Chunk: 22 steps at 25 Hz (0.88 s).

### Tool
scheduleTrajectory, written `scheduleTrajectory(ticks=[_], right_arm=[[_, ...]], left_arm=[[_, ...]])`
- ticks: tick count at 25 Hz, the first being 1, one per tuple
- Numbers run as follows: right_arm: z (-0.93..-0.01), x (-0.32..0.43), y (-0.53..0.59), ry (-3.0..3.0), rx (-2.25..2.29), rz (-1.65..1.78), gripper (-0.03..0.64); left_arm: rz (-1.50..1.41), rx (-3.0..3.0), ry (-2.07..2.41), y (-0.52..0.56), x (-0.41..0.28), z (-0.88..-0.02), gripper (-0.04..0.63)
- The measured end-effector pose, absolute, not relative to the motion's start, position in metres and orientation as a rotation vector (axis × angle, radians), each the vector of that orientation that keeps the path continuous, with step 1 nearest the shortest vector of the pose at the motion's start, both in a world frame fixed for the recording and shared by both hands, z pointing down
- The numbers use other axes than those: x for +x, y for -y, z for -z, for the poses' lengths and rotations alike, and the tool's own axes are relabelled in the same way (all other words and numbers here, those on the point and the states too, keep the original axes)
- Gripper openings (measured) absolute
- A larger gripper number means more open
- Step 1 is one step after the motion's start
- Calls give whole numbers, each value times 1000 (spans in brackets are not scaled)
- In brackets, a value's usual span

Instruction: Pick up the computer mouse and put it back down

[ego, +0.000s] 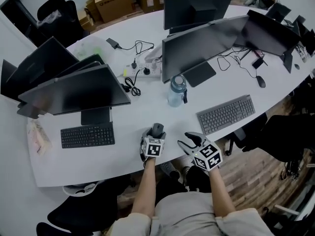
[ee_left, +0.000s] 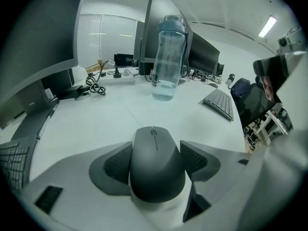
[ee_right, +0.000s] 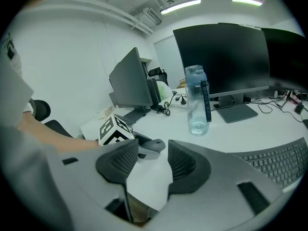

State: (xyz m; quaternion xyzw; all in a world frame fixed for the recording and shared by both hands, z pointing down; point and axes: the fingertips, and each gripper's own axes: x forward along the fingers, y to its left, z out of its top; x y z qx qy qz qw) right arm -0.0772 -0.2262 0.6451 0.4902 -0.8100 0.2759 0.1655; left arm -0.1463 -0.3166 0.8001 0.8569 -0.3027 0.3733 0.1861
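- Here, the computer mouse (ee_left: 156,170) sits squarely between the jaws of the left gripper (ego: 156,134). The ribbed pads (ee_left: 115,162) press on its two flanks, so the jaws are closed on it at about the mouse's own width.
- In the left gripper view the mouse fills the lower centre. Its long axis runs straight away along the jaws, with the scroll-wheel end farthest and pointing toward the clear water bottle (ee_left: 167,61) at upper centre.
- In the head view the mouse lies low over the white desk (ego: 133,127), near its front edge at lower centre. No view settles whether its underside touches the surface.
- The coming move looks to turn on that last gap. I judge the mouse needs to go straight down, level, before the jaws let go.
- The right gripper (ee_right: 150,160) hangs just to the right of the left one in the head view. Its jaws are moderately apart with nothing between them, only bare desk and the desk's edge.
- The left hand is plainly the one on the mouse. From the right gripper view the mouse shows beyond the jaw gap, left of centre, beside the left gripper's marker cube (ee_right: 114,129).
- The cubes carry black-and-white square patterns only.
- No brand shows on the mouse, the bottle or the grey keyboard (ego: 226,113).
- Print on the cardboard boxes (ego: 115,1) at the top is too small to read.
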Motion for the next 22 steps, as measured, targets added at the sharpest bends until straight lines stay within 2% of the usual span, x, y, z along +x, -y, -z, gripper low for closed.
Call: scheduleTrajectory(ticks=[10,22], right_arm=[[-640,-78,206,2316,1290,-715,213],[-619,-88,159,2411,1244,-702,213]], left_arm=[[-1077,2421,928,307,-156,-780,308],[-986,2491,1167,247,-183,-697,305]])
